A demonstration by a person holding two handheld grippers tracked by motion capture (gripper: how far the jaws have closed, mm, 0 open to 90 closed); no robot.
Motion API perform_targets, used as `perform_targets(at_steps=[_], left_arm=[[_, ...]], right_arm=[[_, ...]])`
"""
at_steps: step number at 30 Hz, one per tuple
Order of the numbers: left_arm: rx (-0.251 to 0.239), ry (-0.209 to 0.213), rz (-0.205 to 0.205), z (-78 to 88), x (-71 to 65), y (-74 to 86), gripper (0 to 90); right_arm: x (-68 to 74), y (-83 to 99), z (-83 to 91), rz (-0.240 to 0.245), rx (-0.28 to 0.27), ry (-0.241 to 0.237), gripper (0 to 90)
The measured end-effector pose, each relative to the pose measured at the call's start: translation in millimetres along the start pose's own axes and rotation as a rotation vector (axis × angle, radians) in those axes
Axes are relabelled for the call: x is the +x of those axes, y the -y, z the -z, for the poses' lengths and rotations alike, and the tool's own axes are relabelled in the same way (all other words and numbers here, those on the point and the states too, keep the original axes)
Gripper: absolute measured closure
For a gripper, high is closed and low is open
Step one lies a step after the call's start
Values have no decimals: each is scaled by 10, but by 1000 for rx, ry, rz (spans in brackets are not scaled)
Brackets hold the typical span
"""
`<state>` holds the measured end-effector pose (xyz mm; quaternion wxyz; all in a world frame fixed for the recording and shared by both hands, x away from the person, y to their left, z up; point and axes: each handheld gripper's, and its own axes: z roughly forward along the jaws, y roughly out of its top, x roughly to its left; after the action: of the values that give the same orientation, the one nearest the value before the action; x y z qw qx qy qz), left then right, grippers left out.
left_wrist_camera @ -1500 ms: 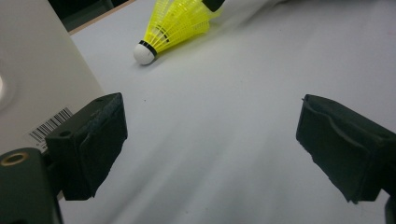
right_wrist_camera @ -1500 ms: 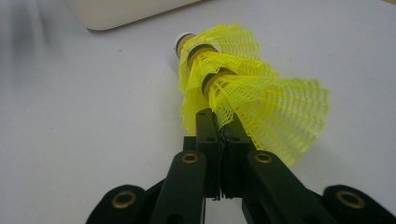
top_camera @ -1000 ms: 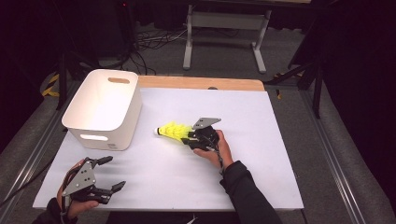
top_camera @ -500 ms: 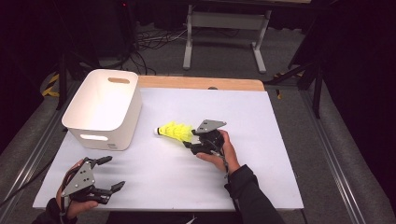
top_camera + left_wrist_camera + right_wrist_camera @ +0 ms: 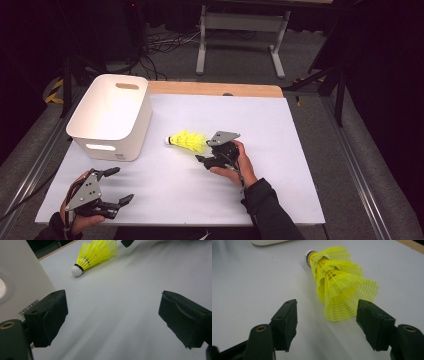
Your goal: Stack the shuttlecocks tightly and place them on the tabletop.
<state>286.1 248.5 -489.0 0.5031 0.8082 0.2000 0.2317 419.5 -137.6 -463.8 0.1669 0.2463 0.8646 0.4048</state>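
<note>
A stack of yellow shuttlecocks [image 5: 187,141] lies on its side on the white table top [image 5: 290,165], its white cork tip toward the bin. My right gripper [image 5: 202,154] sits just right of the skirt. Its jaws have just been opening. In the right gripper view the shuttlecocks [image 5: 339,290] lie just ahead of the right gripper [image 5: 327,308], and neither pad presses on the skirt. My left gripper [image 5: 122,185] rests open near the front left corner, holding nothing. In the left gripper view the left gripper [image 5: 112,307] faces the shuttlecocks [image 5: 96,252] farther off.
A white plastic bin [image 5: 110,115] with handle cut-outs stands at the left of the table, its wall [image 5: 20,282] close beside my left jaw. A wooden strip [image 5: 215,89] runs along the far edge. Beyond it stand metal frame legs and cables on the floor.
The right gripper's jaws have spread apart from the shuttlecocks' skirt and the hand has eased slightly right. The shuttlecocks lie free on the table. The left gripper has stayed put.
</note>
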Motion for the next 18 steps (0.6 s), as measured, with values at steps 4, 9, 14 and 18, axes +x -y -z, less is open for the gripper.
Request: perform_targets(at_steps=[4,9,14,18], left_arm=[[2,-4,-1,-1,2,-2,95],[-1,-6,-2,4,4,-4,95],[-4,-8,-2,5,9,-3,94],[-5,-5,6,-10,12,-5,94]], right_arm=[[-24,29,-132,-32,19,-7,292],[31,-10,-213,-13,29,0,267],[81,-35,-55,21,-11,37,244],[158,-23,189,88,-69,71,240]])
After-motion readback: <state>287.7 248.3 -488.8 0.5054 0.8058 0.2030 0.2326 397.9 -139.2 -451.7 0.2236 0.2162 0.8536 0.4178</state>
